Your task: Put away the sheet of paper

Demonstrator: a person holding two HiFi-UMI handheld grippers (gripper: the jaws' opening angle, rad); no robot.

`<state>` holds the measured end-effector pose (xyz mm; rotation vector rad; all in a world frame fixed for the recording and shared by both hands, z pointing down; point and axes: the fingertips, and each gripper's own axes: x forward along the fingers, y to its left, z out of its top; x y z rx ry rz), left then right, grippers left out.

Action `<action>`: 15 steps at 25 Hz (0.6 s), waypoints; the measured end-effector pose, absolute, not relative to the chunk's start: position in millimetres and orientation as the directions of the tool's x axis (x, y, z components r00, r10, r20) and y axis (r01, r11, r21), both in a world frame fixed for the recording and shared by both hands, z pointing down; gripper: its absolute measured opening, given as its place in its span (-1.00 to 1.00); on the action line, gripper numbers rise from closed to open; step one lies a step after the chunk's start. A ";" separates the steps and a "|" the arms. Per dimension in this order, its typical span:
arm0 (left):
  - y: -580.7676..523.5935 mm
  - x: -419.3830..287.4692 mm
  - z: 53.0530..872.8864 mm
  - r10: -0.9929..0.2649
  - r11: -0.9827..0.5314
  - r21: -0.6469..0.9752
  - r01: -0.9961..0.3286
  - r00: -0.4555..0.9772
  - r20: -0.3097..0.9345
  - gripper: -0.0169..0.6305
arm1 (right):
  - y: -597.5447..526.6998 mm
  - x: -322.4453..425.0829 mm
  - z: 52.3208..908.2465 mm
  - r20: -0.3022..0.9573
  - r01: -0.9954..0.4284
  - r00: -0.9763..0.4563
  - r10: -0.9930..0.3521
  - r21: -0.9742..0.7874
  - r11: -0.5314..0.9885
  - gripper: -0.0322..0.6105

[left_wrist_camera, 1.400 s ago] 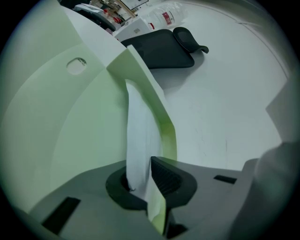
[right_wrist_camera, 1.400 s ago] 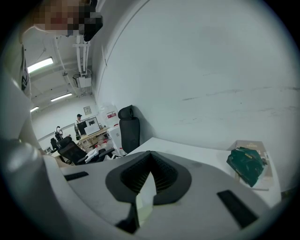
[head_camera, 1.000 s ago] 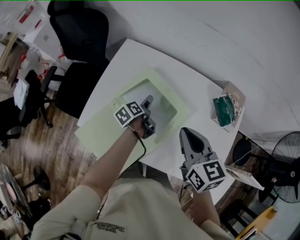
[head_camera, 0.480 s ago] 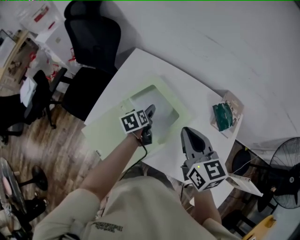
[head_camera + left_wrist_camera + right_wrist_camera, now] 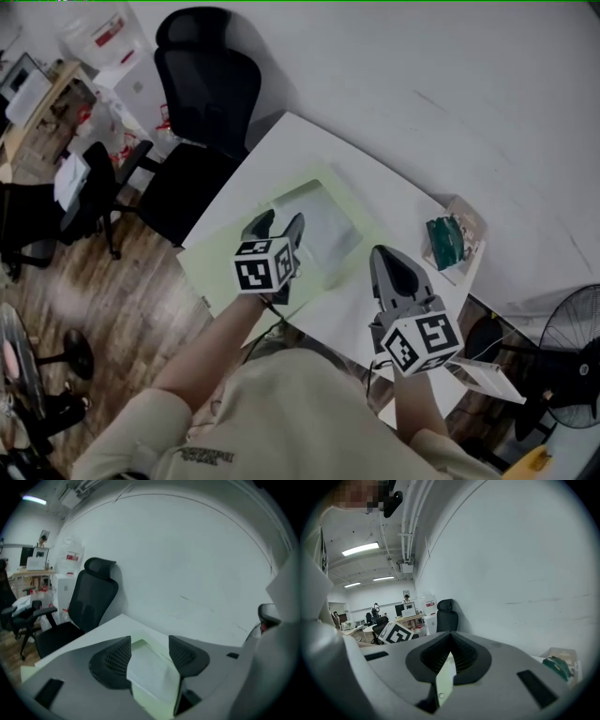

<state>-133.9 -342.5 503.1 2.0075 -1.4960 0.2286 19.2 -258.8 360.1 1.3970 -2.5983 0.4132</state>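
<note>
A white sheet of paper (image 5: pixel 323 223) lies inside a pale green folder (image 5: pixel 217 264) on the white table (image 5: pixel 300 141). My left gripper (image 5: pixel 279 221) hangs above the folder, clear of it. Its jaws stand apart and have just been closing, with nothing between them. In the left gripper view the sheet (image 5: pixel 151 674) and the folder (image 5: pixel 140 645) show below the left gripper (image 5: pixel 150 639). My right gripper (image 5: pixel 382 255) is held over the table's near edge, to the right of the folder, shut and empty. In the right gripper view the right gripper (image 5: pixel 450 641) has its pads meeting.
A black office chair (image 5: pixel 202 84) stands at the table's far left side. A dark green packet (image 5: pixel 448 228) lies on a booklet at the table's right end. A fan (image 5: pixel 574 361) stands on the floor to the right, and more chairs at the left.
My left gripper has lifted off the folder and rolled, so both jaws now show from above. My right gripper has risen a little.
</note>
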 end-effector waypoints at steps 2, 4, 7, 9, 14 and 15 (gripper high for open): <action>-336.1 -140.4 479.9 -0.835 -0.203 0.294 -0.934 0.322 0.447 -0.20 | -258.6 19.9 347.2 0.242 -0.832 -0.555 -0.796 -0.153 0.534 -0.83; -328.6 -145.6 459.0 -0.857 -0.226 0.237 -0.945 0.308 0.413 -0.26 | -257.8 20.5 333.5 0.211 -0.829 -0.559 -0.802 -0.141 0.541 -0.83; -317.1 -147.4 427.6 -0.878 -0.266 0.197 -0.944 0.321 0.354 -0.34 | -256.1 21.4 313.3 0.169 -0.825 -0.565 -0.808 -0.122 0.551 -0.83; -309.6 -144.2 406.9 -0.879 -0.308 0.204 -0.929 0.360 0.313 -0.41 | -254.5 22.3 301.1 0.145 -0.824 -0.566 -0.811 -0.112 0.555 -0.83; -288.9 -133.1 365.6 -0.862 -0.420 0.131 -0.898 0.440 0.251 -0.67 | -245.9 24.9 280.2 0.103 -0.820 -0.572 -0.813 -0.091 0.565 -0.83; -284.9 -132.6 359.7 -0.862 -0.431 0.106 -0.896 0.443 0.247 -0.69 | -243.5 26.3 277.3 0.097 -0.820 -0.573 -0.814 -0.088 0.566 -0.83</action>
